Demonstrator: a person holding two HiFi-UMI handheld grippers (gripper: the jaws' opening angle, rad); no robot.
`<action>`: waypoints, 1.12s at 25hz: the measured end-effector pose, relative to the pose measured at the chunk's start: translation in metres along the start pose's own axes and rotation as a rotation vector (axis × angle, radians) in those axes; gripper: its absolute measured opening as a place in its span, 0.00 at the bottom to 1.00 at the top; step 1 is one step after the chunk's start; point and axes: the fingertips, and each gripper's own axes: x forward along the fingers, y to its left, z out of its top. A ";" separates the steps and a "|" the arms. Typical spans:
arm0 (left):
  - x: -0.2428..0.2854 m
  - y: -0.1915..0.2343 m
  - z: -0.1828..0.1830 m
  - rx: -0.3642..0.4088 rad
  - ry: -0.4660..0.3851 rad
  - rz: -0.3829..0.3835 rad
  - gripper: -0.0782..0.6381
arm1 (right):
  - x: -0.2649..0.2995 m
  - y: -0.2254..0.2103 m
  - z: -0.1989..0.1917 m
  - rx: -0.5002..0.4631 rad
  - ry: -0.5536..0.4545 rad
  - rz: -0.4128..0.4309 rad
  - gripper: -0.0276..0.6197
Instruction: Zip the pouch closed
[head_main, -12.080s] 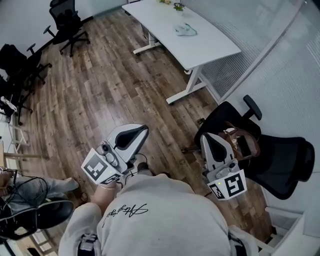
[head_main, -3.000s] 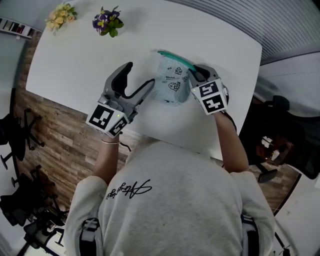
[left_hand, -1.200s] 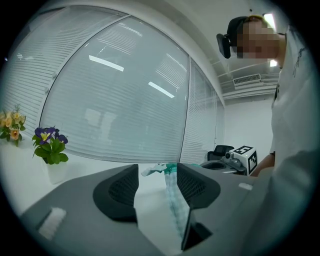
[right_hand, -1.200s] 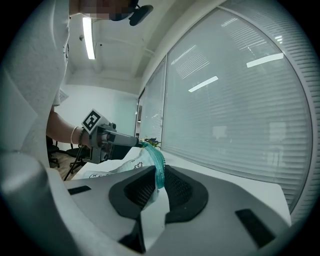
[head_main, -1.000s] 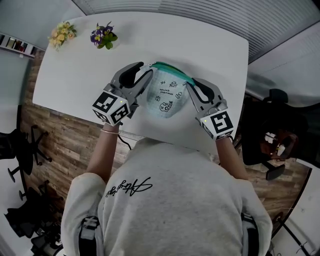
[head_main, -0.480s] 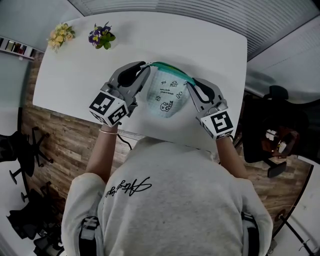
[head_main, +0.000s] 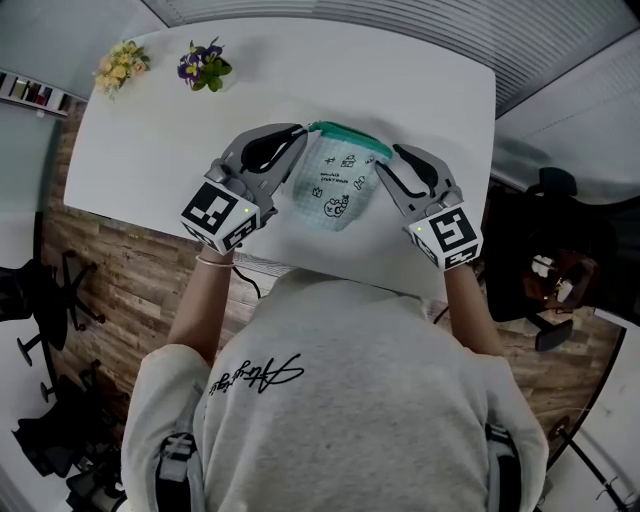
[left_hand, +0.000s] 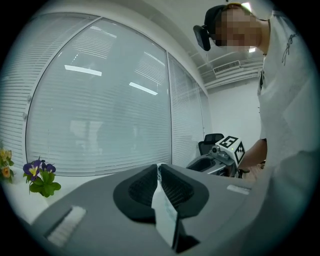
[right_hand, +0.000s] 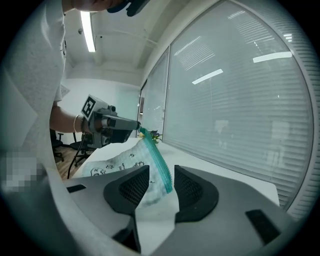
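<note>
Stretching between both tools over the white table, the pouch hangs with its printed face towards the person. The left tool is closing, its pads pinching the pouch's top left corner. The right tool is opening: the teal zip strip runs between its parted jaws, and neither pad presses on it.
</note>
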 end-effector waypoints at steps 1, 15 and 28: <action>0.001 -0.001 -0.001 0.005 0.008 0.003 0.14 | -0.003 -0.003 0.005 0.016 -0.012 0.003 0.26; 0.015 -0.033 0.029 0.245 -0.052 -0.044 0.14 | 0.014 -0.006 0.093 0.205 0.001 0.229 0.22; 0.027 -0.061 0.002 0.316 0.011 -0.190 0.14 | 0.030 0.024 0.056 0.394 0.206 0.495 0.25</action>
